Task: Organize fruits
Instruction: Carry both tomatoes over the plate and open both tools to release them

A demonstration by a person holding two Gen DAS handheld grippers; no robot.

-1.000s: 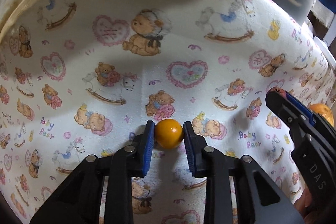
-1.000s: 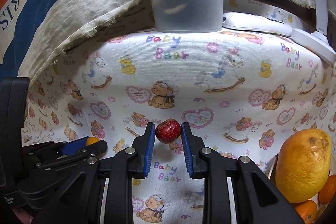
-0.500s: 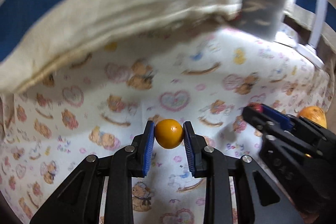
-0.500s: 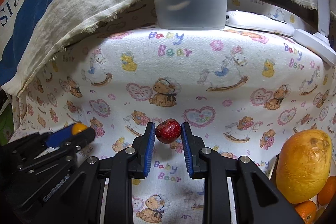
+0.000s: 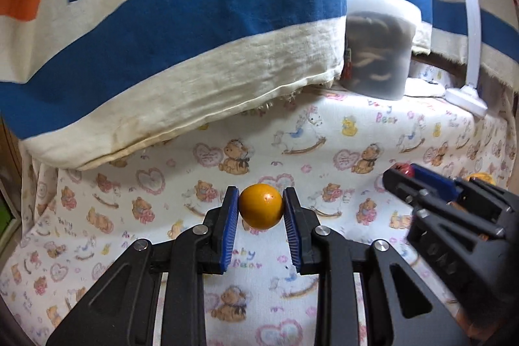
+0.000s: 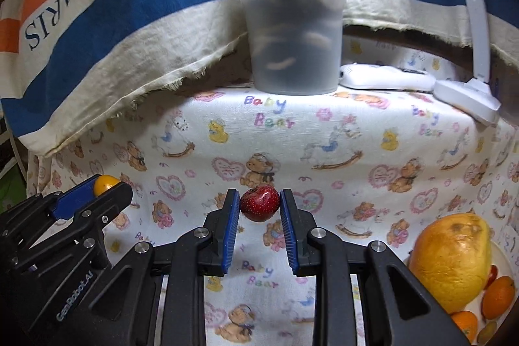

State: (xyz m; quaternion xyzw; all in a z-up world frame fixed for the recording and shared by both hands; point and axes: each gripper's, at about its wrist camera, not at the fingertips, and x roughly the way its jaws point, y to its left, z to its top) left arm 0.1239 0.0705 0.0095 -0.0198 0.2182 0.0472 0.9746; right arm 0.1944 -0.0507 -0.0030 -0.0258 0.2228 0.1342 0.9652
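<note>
A small round orange fruit (image 5: 261, 206), smooth-skinned and too small to name more closely, sits pinched between the blue ribbed pads of the left gripper (image 5: 261, 209), clear of the cloth below. The right gripper (image 6: 259, 205) is likewise closed on a small dark-red fruit (image 6: 260, 203), speckled like a strawberry or a tiny apple; which one, the view does not settle. Each tool shows in the other's camera, side by side over the same patch of table. Under them lies a white tablecloth (image 6: 324, 132) printed with teddy bears, hearts and rocking horses. At the right edge of the right wrist view a white plate (image 6: 504, 261) holds a large yellow mango-like fruit (image 6: 451, 261), with small oranges (image 6: 498, 292) touching its lower side. At the back of the table stand a lidded translucent tub (image 6: 292, 31) with pale contents, a white lamp base (image 6: 467, 98) with its curved arm, and a striped blue, cream and orange cloth (image 5: 181, 8) lettered PARIS. Judging by this, both fruits are lifted and in transit, the carry step of sorting. The next move probably calls for bringing each one over the plate, lowering it into a free spot beside the mango, and opening gently so that neither rolls off the rim.
</note>
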